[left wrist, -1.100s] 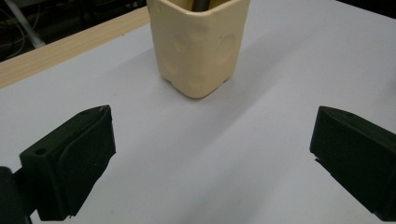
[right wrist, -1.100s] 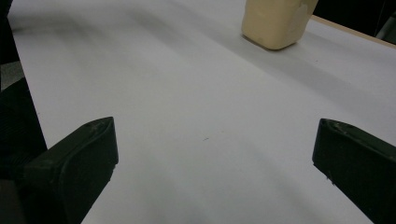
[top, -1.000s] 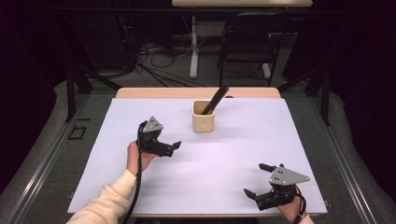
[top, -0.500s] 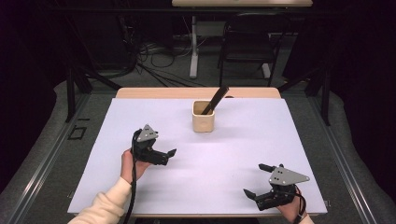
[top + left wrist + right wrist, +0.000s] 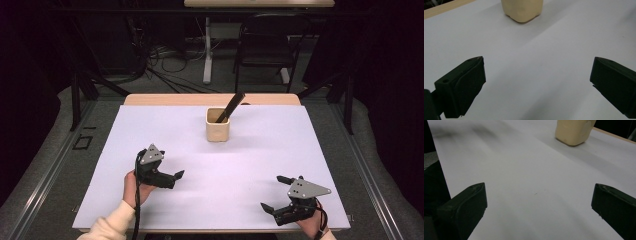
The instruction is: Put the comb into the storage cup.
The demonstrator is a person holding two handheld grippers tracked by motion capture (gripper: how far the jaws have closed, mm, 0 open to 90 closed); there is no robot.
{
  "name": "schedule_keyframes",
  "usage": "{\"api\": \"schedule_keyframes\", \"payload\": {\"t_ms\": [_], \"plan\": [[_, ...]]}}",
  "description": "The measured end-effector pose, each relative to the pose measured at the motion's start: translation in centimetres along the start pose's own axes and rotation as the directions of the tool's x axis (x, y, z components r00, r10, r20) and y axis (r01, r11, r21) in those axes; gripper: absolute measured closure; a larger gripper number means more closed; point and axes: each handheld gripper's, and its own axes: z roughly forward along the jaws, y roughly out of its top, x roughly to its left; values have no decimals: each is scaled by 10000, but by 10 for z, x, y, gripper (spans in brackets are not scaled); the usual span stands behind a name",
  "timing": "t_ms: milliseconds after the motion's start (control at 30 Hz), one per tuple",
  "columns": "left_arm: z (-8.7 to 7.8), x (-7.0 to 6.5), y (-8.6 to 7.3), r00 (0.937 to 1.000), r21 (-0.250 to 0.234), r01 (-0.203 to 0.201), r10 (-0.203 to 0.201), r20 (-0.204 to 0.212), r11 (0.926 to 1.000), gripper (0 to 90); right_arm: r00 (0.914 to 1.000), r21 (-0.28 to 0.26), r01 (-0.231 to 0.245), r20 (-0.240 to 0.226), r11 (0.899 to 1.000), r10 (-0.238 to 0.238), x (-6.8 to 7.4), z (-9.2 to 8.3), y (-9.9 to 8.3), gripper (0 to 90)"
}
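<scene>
The white table sheet (image 5: 210, 170) lies bare between both grippers; only the beige cup (image 5: 218, 125) with its black stick (image 5: 231, 106) stands far ahead.

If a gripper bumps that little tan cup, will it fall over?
Probably it slides first: the cup looks squat with a broad base on the smooth white table cover. The dark stick leaning out past its rim might make it tip toward that side. It looks light.

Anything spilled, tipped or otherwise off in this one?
Nothing stands out. The beige cup stands upright on the white table cover, with a dark stick leaning in it toward the far right. The left tool and right tool are open, holding nothing.
</scene>
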Motion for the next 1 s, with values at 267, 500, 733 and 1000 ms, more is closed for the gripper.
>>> {"api": "schedule_keyframes", "payload": {"t_ms": [267, 500, 733, 1000], "plan": [[-12, -6, -10, 10000, 36, -1, 1, -19, 10000, 1, 10000, 49, -18, -14, 10000, 18, 0, 0, 0, 0], [-17, -9, -19, 10000, 89, 24, -25, 18, 10000, 0, 10000, 16, -11, -3, 10000, 11, 0, 0, 0, 0], [-26, -12, -28, 9999, 48, 108, -107, -62, 9999, 0, 10000, 12, -21, -3, 10000, 21, 0, 0, 0, 0], [-35, -16, -35, 9999, -91, 111, -112, -110, 9999, 0, 10000, 32, -31, -5, 10000, 31, 0, 1, 0, 0]]}}
